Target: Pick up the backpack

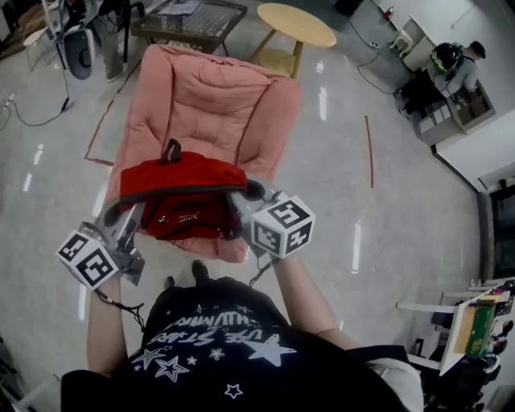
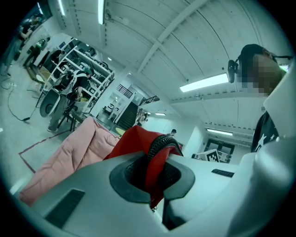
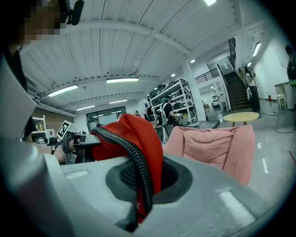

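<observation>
A red backpack with a dark top handle hangs in the air between my two grippers, just above the front edge of a pink lounge chair. My left gripper is shut on the backpack's left side; in its own view red fabric and a black zipper edge are pinched between the jaws. My right gripper is shut on the right side, and the right gripper view shows the red backpack with its black zipper clamped in the jaws.
Behind the pink chair stand a round wooden table and a dark glass-topped table. A person sits at shelving at the far right. Cables lie on the glossy floor at the left. Shelves stand at the lower right.
</observation>
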`<state>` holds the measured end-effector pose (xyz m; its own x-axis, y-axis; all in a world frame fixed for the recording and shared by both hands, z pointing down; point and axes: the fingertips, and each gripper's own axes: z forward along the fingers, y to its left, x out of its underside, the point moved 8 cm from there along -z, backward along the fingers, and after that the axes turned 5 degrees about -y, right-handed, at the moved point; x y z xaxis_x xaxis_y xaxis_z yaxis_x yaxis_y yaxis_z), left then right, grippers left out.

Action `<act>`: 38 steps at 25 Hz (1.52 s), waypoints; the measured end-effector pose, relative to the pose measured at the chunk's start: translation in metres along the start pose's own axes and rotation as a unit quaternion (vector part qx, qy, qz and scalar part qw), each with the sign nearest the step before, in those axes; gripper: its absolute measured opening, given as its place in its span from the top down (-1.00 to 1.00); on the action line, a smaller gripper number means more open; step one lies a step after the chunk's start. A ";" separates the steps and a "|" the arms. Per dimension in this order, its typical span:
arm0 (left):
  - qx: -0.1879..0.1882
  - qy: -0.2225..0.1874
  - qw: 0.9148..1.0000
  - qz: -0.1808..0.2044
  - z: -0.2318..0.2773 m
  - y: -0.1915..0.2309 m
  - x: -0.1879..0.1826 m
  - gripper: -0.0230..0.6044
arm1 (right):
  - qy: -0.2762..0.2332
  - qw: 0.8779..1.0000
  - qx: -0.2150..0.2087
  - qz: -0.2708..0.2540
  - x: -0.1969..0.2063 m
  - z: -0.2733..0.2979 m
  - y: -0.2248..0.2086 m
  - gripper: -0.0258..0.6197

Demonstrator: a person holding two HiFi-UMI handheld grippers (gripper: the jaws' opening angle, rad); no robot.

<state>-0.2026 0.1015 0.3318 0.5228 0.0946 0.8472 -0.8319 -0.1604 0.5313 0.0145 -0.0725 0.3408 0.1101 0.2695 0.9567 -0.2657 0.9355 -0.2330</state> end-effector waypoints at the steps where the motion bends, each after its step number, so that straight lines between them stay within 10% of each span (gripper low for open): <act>1: -0.004 -0.004 1.000 0.004 -0.011 -0.005 0.002 0.89 | 0.001 1.000 -0.005 0.001 0.000 0.000 0.007 0.89; 19: -0.091 -0.072 0.993 0.014 -0.201 -0.140 0.054 0.89 | 0.012 0.993 -0.117 0.002 0.043 -0.118 0.162 0.89; 38: -0.117 -0.084 0.990 0.004 -0.191 -0.186 0.107 0.89 | 0.027 0.986 -0.163 0.015 0.065 -0.166 0.138 0.89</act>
<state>-0.0275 0.3295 0.3243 0.5240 -0.0740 0.8485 -0.8457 0.0724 0.5287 0.1444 0.1122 0.3418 0.1598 0.3016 0.9400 0.0523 0.9483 -0.3131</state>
